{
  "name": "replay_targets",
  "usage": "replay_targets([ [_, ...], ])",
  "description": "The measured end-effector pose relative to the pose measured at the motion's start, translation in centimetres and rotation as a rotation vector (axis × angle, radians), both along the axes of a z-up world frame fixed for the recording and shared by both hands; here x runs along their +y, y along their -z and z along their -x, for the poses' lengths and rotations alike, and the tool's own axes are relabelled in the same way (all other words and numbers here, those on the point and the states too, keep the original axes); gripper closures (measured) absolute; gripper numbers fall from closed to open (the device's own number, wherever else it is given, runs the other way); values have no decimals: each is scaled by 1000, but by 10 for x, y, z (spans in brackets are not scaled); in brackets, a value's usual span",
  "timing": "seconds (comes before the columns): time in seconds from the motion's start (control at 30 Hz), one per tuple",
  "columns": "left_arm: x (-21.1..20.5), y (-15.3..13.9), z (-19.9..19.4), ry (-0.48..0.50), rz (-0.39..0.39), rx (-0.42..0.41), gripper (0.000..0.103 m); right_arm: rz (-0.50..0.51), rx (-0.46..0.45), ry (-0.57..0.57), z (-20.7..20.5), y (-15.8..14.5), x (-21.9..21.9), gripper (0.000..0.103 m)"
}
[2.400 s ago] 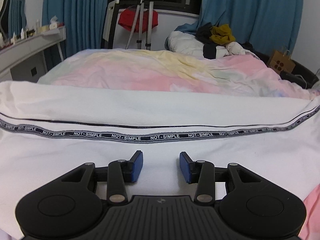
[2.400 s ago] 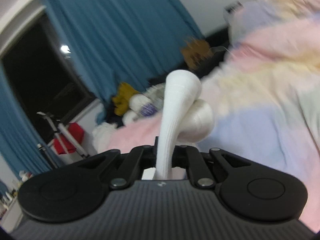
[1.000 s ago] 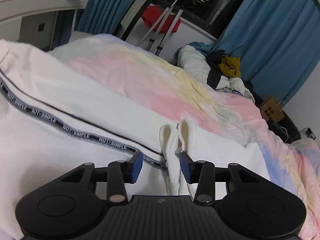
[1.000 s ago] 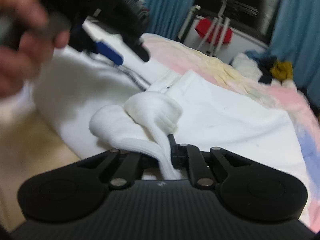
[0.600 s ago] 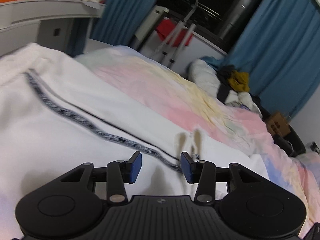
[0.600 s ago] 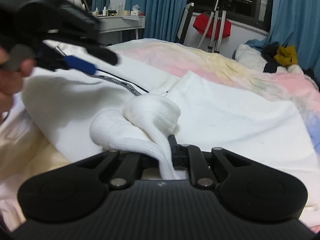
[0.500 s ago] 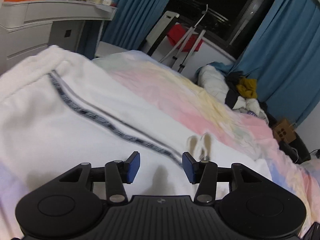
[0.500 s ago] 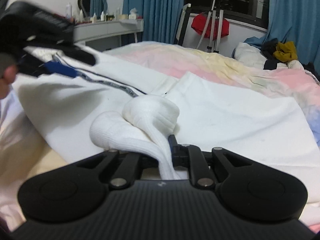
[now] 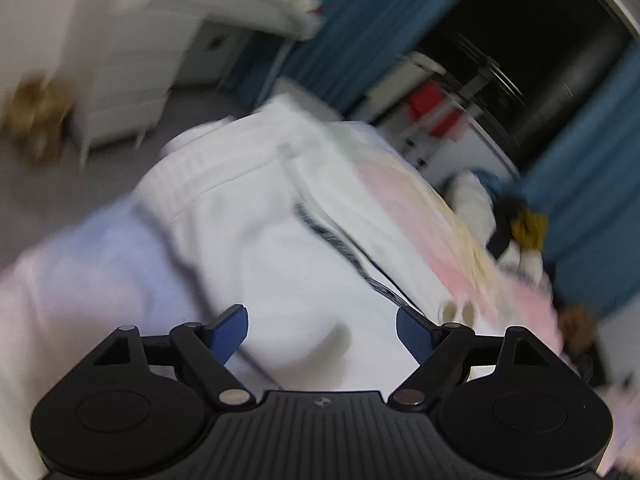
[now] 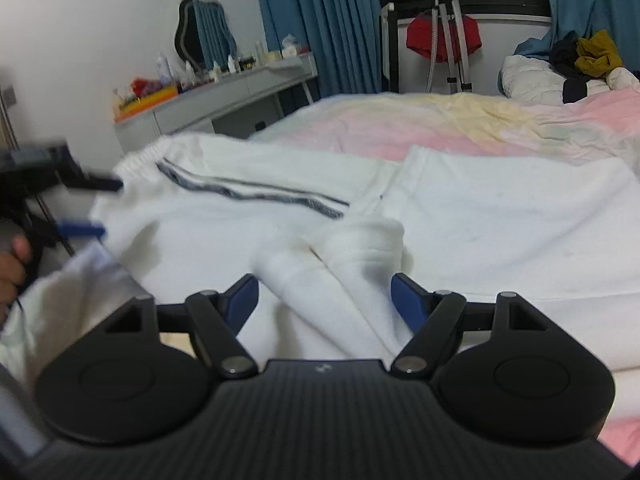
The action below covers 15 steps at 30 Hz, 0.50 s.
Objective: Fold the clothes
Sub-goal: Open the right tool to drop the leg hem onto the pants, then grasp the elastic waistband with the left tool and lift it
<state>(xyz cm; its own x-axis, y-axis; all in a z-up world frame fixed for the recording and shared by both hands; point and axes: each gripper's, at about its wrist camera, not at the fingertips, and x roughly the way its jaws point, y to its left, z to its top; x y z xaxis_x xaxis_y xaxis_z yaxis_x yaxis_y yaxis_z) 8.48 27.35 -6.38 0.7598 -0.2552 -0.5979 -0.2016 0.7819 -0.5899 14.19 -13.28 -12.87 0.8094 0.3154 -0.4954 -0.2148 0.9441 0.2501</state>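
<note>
Since half a second back, my right gripper has let go of the ribbed cuffs: jaws spread wide now, blue pads either side of the two rolled tubes, which lie slack on the white sweatpants. Left gripper has swung leftward and tilted; its view is smeared with motion blur.

Sweatpants: thick, soft white knit, spread flat across the bed, gathered elastic waistband toward the left edge. Dark woven stripe runs along the leg seam; lettering on it too blurred to read. Cuffs are ribbed, rounded, slightly creased, one crossing beside the other.

Left jaws also stand well apart, holding nothing, hovering over plain white cloth near the waistband end.

Beneath: quilt, pastel pink, yellow and pale blue, softly wrinkled. Farther off: grey dresser cluttered with bottles, pleated blue curtains, red garment on a metal stand, pile of clothes.
</note>
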Motion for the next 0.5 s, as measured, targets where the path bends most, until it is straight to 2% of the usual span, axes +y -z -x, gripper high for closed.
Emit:
replay_targets([
  [0.07, 16, 5, 4, -65, 72, 9, 20, -49, -28, 26, 10, -15, -6, 28],
  [0.23, 35, 11, 4, -165, 72, 46, 20, -20, -94, 158, 14, -32, -27, 28],
  [0.37, 43, 15, 3, -191, 79, 62, 20, 6, -17, 238, -5, -10, -44, 28],
  [0.5, 44, 17, 0, -215, 50, 77, 20, 41, 72, 232, -22, 18, -42, 26],
])
